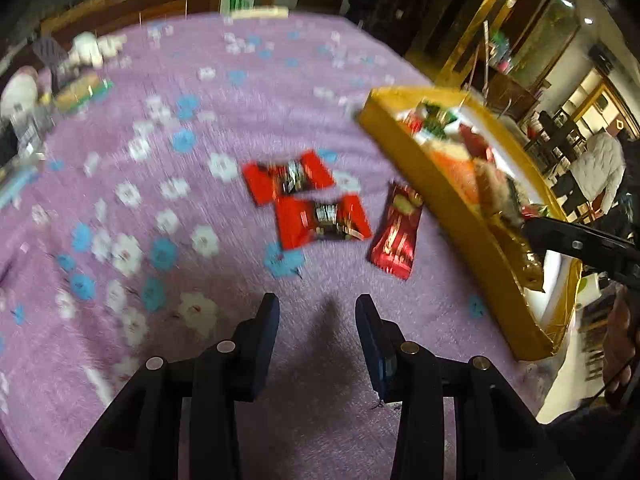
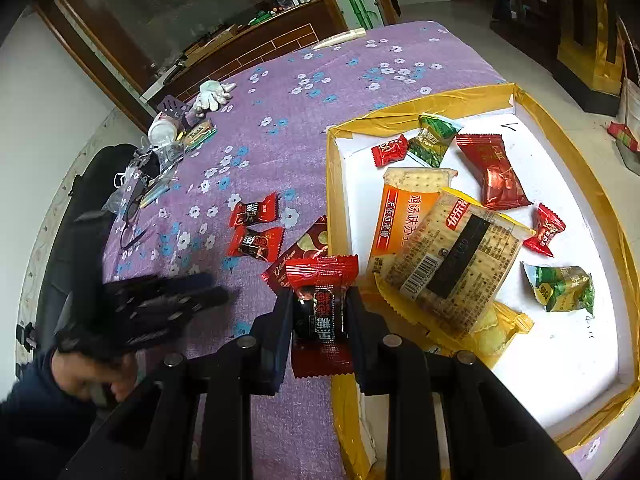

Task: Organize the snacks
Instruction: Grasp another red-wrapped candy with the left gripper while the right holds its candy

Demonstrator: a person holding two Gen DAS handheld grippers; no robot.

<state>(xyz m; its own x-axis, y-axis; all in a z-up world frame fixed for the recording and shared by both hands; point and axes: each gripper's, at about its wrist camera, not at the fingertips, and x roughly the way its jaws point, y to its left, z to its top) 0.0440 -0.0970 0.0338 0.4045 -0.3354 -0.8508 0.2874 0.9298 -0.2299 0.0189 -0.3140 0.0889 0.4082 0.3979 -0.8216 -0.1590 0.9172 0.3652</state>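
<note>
While the right gripper (image 2: 320, 320) pinches a red-wrapped candy (image 2: 322, 316) between its fingers, long axis running along them and twisted end pointing ahead, the piece hangs over the near rim of the yellow tray (image 2: 334, 184). Tray, white-floored: two cracker packs (image 2: 452, 256), two green candies (image 2: 434, 140), several red candies (image 2: 496, 172). Purple flowered table (image 1: 200, 120): two red candies (image 1: 320, 220) lying crosswise, one dark red packet (image 1: 396, 232) lengthwise beside the tray; left gripper (image 1: 316, 320) above them, fingers narrowly apart, holding nothing
</note>
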